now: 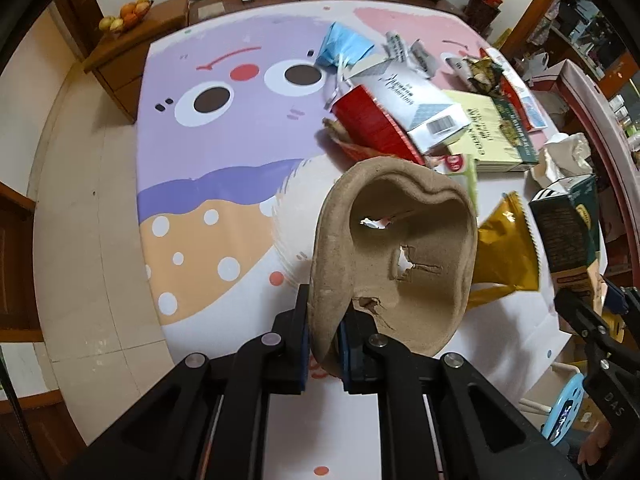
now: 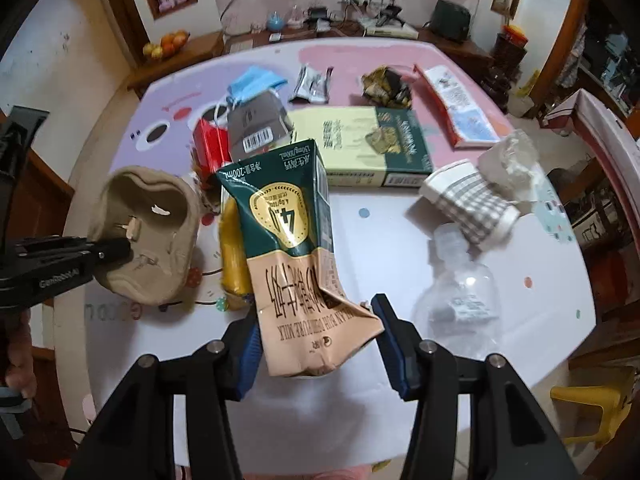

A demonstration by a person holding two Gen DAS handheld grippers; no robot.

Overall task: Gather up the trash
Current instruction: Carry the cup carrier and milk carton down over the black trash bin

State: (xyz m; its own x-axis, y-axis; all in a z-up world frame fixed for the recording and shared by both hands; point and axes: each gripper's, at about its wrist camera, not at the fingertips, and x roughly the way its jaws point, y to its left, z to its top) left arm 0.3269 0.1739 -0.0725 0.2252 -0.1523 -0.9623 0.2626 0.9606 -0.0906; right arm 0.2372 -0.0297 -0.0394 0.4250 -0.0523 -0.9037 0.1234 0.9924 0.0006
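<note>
My left gripper (image 1: 323,340) is shut on the rim of a brown paper-pulp cup holder (image 1: 400,256), held above the table; it also shows in the right wrist view (image 2: 148,236) at the left. My right gripper (image 2: 316,344) is shut on a crumpled green and tan milk carton (image 2: 292,248), lifted over the table; the carton shows at the right edge of the left wrist view (image 1: 568,224). More trash lies on the cartoon tablecloth (image 1: 224,140): a blue face mask (image 2: 256,80), a red box (image 2: 210,144), a gold wrapper (image 1: 504,256).
A yellow-green flat box (image 2: 360,144), a checked paper cup (image 2: 472,204), a clear plastic bottle (image 2: 460,292), crumpled tissue (image 2: 508,164) and foil wrappers (image 2: 312,84) lie on the table. A cluttered sideboard (image 2: 360,28) stands behind. A yellow stool (image 2: 592,400) stands at the right.
</note>
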